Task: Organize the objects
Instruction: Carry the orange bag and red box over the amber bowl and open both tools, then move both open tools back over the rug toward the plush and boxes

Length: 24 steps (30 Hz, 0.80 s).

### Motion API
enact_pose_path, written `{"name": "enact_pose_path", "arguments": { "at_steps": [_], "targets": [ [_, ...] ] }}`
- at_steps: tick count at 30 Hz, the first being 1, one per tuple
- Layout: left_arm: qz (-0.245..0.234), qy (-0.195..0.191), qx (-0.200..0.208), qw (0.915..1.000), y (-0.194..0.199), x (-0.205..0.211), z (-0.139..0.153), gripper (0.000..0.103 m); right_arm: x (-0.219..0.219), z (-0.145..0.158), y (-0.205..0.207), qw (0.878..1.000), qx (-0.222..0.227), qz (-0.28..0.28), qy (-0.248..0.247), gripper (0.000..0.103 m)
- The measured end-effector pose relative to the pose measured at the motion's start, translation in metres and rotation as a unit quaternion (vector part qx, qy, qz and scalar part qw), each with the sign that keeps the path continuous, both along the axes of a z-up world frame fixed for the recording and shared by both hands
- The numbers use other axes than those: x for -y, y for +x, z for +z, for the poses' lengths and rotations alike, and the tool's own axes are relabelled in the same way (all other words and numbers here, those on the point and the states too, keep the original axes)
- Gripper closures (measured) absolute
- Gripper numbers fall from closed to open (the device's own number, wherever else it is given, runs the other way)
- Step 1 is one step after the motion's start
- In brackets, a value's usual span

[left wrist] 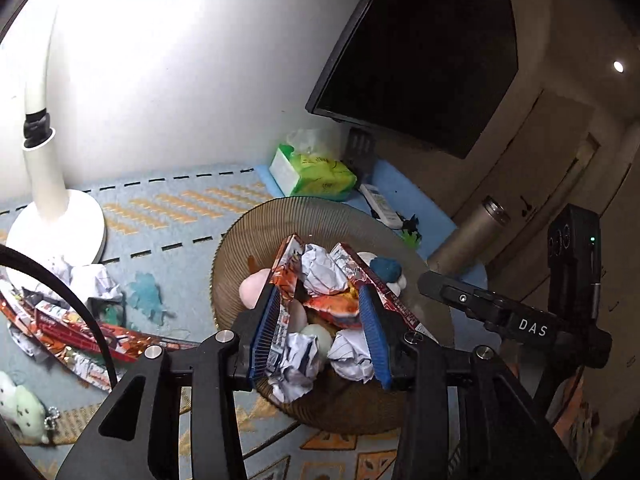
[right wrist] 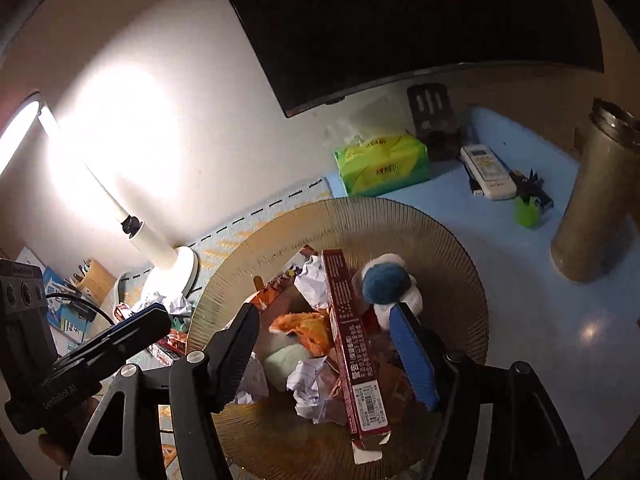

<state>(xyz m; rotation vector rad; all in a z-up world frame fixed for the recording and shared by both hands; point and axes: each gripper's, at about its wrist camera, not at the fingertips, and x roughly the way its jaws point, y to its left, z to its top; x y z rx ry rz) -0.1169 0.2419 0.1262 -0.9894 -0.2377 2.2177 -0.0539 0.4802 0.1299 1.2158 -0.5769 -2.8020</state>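
Note:
A ribbed amber glass bowl [left wrist: 248,224] [right wrist: 440,240] holds crumpled paper [left wrist: 320,272], orange snack wrappers [right wrist: 304,324], soft toys, among them a blue-and-white one [right wrist: 386,284], and a long red box [right wrist: 352,352]. My left gripper [left wrist: 320,296] hangs open at the bowl's left side; its blue pads press on nothing. My right gripper [right wrist: 322,310] stands open over the bowl, and the red box lies loose in the bowl beneath its gap. More wrappers [left wrist: 80,332], paper balls [left wrist: 96,284] and a pale green plush [left wrist: 20,408] lie on the mat to the left.
A white desk lamp [left wrist: 56,224] stands at the back left. Behind the bowl are a green tissue pack [left wrist: 316,172], a white remote [left wrist: 380,204] and a dark monitor [left wrist: 420,52]. A tall metal flask [right wrist: 596,200] stands right of the bowl.

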Motion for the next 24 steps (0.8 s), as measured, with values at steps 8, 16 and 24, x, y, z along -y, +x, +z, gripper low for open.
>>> {"name": "enact_pose_path", "arguments": {
  "at_steps": [8, 16, 24],
  "targets": [
    [0.085, -0.008, -0.083, 0.9928, 0.051, 0.093, 0.041, 0.065, 0.046, 0.011, 0.028, 0.996, -0.018, 0.084, -0.027, 0.037],
    [0.243, -0.008, -0.083, 0.9666, 0.081, 0.223, 0.028, 0.001, 0.161, 0.003, 0.046, 0.976, -0.045, 0.212, 0.014, 0.008],
    [0.316, 0.002, 0.082, 0.9453, 0.056, 0.280, -0.073, 0.001, 0.260, -0.092, 0.021, 0.950, -0.004, 0.276, 0.146, 0.008]
  ]
}}
